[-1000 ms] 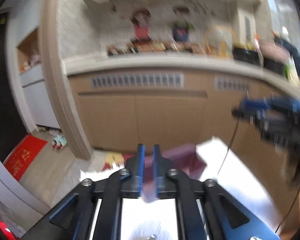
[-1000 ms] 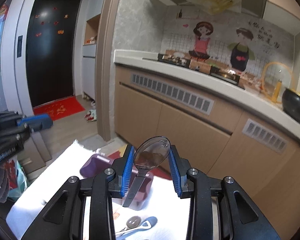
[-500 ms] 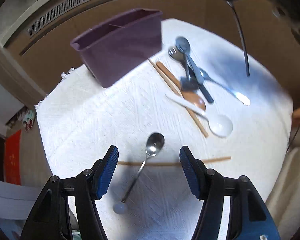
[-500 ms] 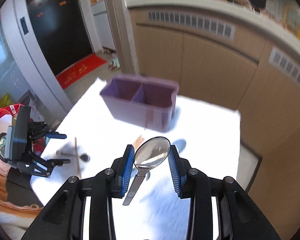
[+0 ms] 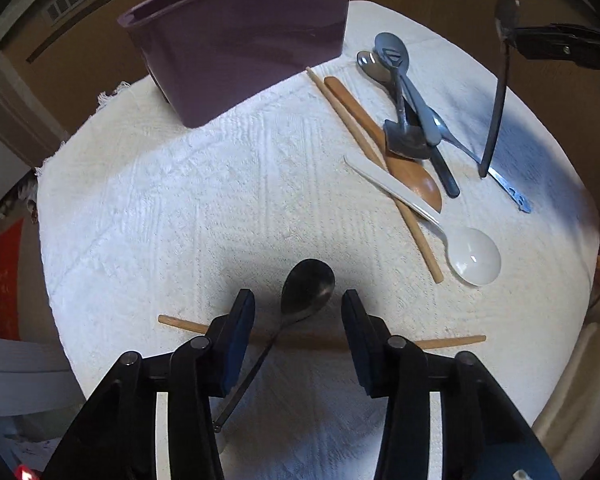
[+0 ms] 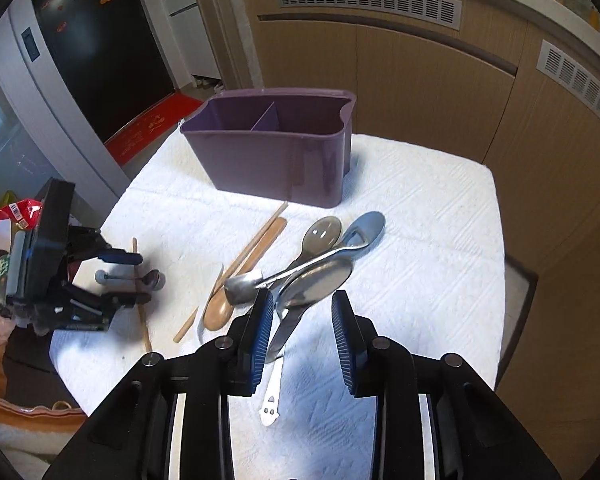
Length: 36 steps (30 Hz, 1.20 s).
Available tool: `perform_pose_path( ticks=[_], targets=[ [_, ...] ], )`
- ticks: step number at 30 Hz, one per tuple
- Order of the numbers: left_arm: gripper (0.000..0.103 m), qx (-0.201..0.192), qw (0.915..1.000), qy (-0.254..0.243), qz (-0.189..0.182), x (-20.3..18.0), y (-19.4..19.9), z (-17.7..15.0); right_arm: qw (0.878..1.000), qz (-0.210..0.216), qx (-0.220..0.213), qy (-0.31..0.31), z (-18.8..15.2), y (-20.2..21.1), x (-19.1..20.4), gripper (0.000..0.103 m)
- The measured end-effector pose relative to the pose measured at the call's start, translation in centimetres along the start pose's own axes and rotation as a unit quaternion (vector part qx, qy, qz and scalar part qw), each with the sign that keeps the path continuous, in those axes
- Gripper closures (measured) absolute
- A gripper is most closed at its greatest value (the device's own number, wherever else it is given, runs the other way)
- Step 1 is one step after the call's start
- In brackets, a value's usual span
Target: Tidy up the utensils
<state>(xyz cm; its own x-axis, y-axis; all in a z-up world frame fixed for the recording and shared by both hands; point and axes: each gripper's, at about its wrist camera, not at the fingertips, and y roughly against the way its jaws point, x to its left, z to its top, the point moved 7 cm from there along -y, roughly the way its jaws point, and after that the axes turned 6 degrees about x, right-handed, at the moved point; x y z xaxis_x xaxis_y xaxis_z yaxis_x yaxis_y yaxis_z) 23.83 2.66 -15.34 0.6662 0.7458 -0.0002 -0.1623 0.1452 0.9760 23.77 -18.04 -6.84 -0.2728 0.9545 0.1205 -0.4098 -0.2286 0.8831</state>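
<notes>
Both hand-held grippers (image 5: 298, 312) (image 6: 302, 312) have dropped; no writing legible.

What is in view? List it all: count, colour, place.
caddy: one, purple, cloth's far edge
cloth: one, white, under everything
chopsticks: two, wooden, one by pile, one under lone spoon
wooden spoon: one, brown, in pile
white spoon: one, white, pile's near end
pile spoons: several, steel, grey-blue, overlapping
lone spoon: one, steel, across chopstick
held spoon: one, steel, in right tool
left tool: black-blue, jaws closing around lone spoon
right tool: black-blue, jaws closing on held spoon
</notes>
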Motion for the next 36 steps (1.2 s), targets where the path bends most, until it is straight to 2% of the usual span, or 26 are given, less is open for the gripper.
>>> perform_pose_path(
  ticks=[1, 5, 12, 16, 18, 19, 20, 23, 26, 28, 30, 36],
  targets=[
    [0.067, 0.008, 1.0000, 0.002, -0.004, -0.1, -0.5, -0.1, 1.000, 0.000, 0.001, 0.002, -0.2, -0.2, 0.0, 0.072],
    [0.078, -0.002, 0.9997, 0.022, -0.011, -0.2, -0.5, 0.3, 1.000, 0.005, 0.003, 0.000, -0.3, -0.9, -0.2, 0.074],
    [0.080, -0.022, 0.9978, 0.062, 0.011, 0.0, 0.0, -0.2, 1.000, 0.004, 0.016, -0.014, -0.5, -2.7, -1.3, 0.074],
    [0.080, -0.064, 0.9931, 0.096, 0.017, 0.7, 2.1, 0.1, 0.999, -0.008, 0.014, -0.044, -1.5, -3.1, -3.3, 0.072],
    [0.080, -0.089, 0.9891, 0.114, 0.027, 1.1, 3.4, 0.3, 0.997, -0.029, -0.001, -0.064, -1.8, -3.1, -4.9, 0.059],
    [0.080, -0.104, 0.9866, 0.122, 0.031, 1.5, 4.2, 0.6, 0.996, -0.040, -0.008, -0.076, -1.8, -3.1, -5.6, 0.044],
    [0.080, -0.115, 0.9845, 0.128, 0.034, 1.6, 4.8, 0.8, 0.995, -0.051, -0.021, -0.088, -1.7, -3.1, -6.4, 0.037],
    [0.080, -0.146, 0.9785, 0.139, 0.044, 2.1, 6.2, 1.8, 0.991, -0.064, -0.052, -0.102, -0.7, -3.6, -7.3, 0.037],
    [0.080, -0.161, 0.9748, 0.147, 0.046, 2.2, 7.0, 1.8, 0.989, -0.078, -0.071, -0.102, 0.5, -4.8, -7.0, 0.038],
    [0.080, -0.163, 0.9728, 0.159, 0.041, 2.4, 6.9, 1.7, 0.989, -0.104, -0.048, -0.090, 0.8, -6.6, -6.6, 0.043],
    [0.080, -0.164, 0.9716, 0.165, 0.042, 2.5, 6.6, 1.7, 0.990, -0.104, -0.024, -0.095, 0.7, -8.3, -6.4, 0.044],
    [0.080, -0.172, 0.9709, 0.163, 0.037, 2.6, 6.8, 1.3, 0.987, -0.124, -0.013, -0.097, 1.6, -11.7, -7.4, 0.044]
  ],
)
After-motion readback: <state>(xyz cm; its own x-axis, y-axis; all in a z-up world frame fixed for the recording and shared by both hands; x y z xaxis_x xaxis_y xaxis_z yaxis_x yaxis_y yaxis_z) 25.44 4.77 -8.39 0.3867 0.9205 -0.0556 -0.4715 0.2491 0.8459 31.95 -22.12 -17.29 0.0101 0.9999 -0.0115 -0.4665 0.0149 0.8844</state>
